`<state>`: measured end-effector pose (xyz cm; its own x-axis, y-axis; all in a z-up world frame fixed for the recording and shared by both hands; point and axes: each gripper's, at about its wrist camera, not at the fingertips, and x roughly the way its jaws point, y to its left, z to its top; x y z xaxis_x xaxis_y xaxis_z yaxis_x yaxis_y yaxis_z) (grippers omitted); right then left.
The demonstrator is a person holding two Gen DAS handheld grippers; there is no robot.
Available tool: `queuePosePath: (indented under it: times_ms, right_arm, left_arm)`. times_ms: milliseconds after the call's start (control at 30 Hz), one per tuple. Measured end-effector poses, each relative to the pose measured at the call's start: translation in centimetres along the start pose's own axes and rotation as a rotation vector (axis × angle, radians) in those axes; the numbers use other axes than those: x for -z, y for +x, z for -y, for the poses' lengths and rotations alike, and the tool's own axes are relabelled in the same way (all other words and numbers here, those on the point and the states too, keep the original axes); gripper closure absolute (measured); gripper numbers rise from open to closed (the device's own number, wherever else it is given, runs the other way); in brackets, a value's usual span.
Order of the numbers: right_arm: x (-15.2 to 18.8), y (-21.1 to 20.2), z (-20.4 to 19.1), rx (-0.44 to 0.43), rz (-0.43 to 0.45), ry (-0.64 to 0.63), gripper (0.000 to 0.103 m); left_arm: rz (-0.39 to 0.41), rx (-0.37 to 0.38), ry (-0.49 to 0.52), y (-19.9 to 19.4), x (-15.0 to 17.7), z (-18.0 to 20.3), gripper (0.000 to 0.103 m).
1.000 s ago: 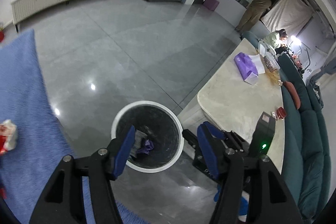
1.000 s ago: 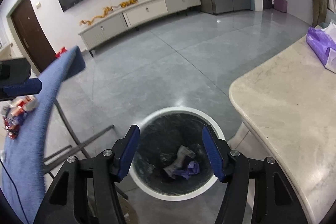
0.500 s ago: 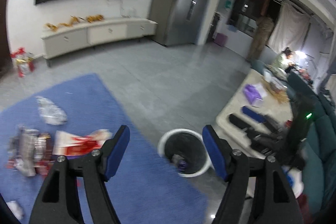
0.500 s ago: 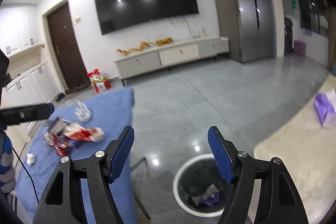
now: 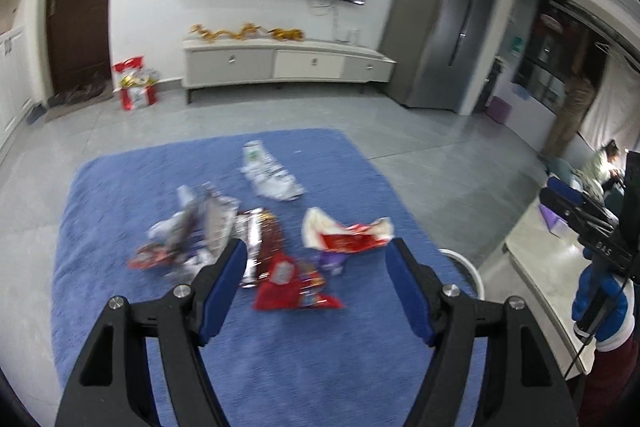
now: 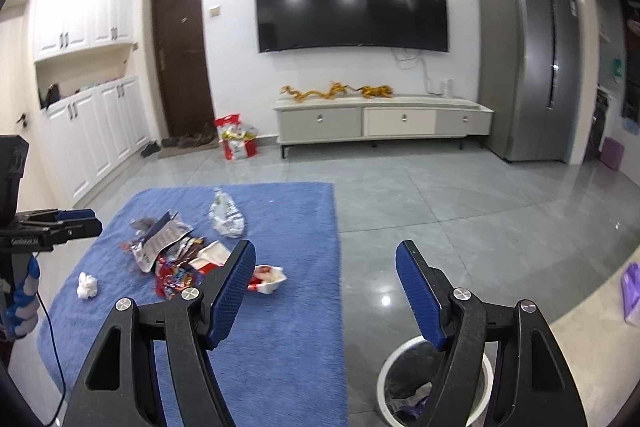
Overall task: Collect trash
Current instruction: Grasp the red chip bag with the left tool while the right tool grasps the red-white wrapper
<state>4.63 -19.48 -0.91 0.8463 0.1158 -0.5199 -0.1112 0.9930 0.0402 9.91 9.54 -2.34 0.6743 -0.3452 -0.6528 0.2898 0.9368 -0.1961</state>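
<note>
Several snack wrappers lie in a loose pile on a blue cloth-covered table (image 5: 132,311): a red packet (image 5: 292,283), a red-and-white wrapper (image 5: 348,233), a clear crinkled bag (image 5: 266,175) and silver wrappers (image 5: 200,223). My left gripper (image 5: 316,287) is open and empty, above the table just short of the pile. My right gripper (image 6: 326,291) is open and empty, raised over the table's right edge. The white-rimmed trash bin (image 6: 404,391) stands on the floor below it with trash inside. The pile (image 6: 176,255) and a white crumpled tissue (image 6: 87,285) also show in the right wrist view.
A pale marble table (image 5: 532,267) stands right of the bin, with a purple tissue pack (image 6: 632,287) on it. The bin's rim (image 5: 466,269) peeks past the blue table's right edge. A TV cabinet (image 6: 384,121), fridge (image 6: 528,67) and grey tiled floor lie beyond.
Both grippers have lifted away from over the bin and swung toward the blue table. The wrapper pile now fills the left wrist view. Both stay open and empty.
</note>
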Motion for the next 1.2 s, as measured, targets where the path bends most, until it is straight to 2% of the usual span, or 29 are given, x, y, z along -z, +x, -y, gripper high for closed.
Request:
queuePosePath:
  times_ms: [167,400,533,767,867,967,1033,1133,1167,1200]
  right_arm:
    - [0.1,3.5,-2.4,-0.067,-0.076,-0.041,0.031]
    - [1.7,9.6,-5.5,-0.128,-0.210,-0.125,0.031]
    - [2.3,13.6,-7.2,-0.147,-0.287,-0.184,0.039]
    - [2.7,18.3,-10.5,-0.188,-0.353,-0.326,0.042]
    - [3.1,19.8,-11.8,-0.206,-0.381,-0.395,0.043]
    - [3.3,21.2,-12.4,-0.191,-0.410,-0.441,0.054]
    - [3.6,22.1,-12.8,-0.194,-0.433,-0.466,0.070]
    - [3.8,22.4,-13.1,-0.183,-0.427,-0.505,0.077]
    - [3.7,22.1,-13.2,-0.187,-0.416,-0.506,0.080]
    - [3.6,22.0,-13.2,-0.191,-0.408,-0.503,0.091]
  left_arm:
    - [-0.064,-0.006,-0.045,2.1,0.9,-2.4,0.033]
    - [-0.160,-0.036,-0.041,7.4,2.7,-2.3,0.033]
    - [-0.193,-0.054,-0.031,10.0,3.2,-2.0,0.033]
    - [-0.239,-0.067,-0.002,13.4,3.5,-2.0,0.034]
    - [-0.257,-0.055,-0.017,14.4,3.7,-2.6,0.042]
    - [-0.277,-0.028,-0.034,15.2,3.9,-2.9,0.053]
    - [-0.282,-0.015,-0.035,15.4,4.1,-2.9,0.061]
    - [-0.278,-0.003,-0.029,15.4,4.3,-2.6,0.071]
    - [-0.276,0.003,-0.027,15.3,4.4,-2.5,0.079]
    - [-0.272,0.009,-0.027,15.2,4.4,-2.4,0.082]
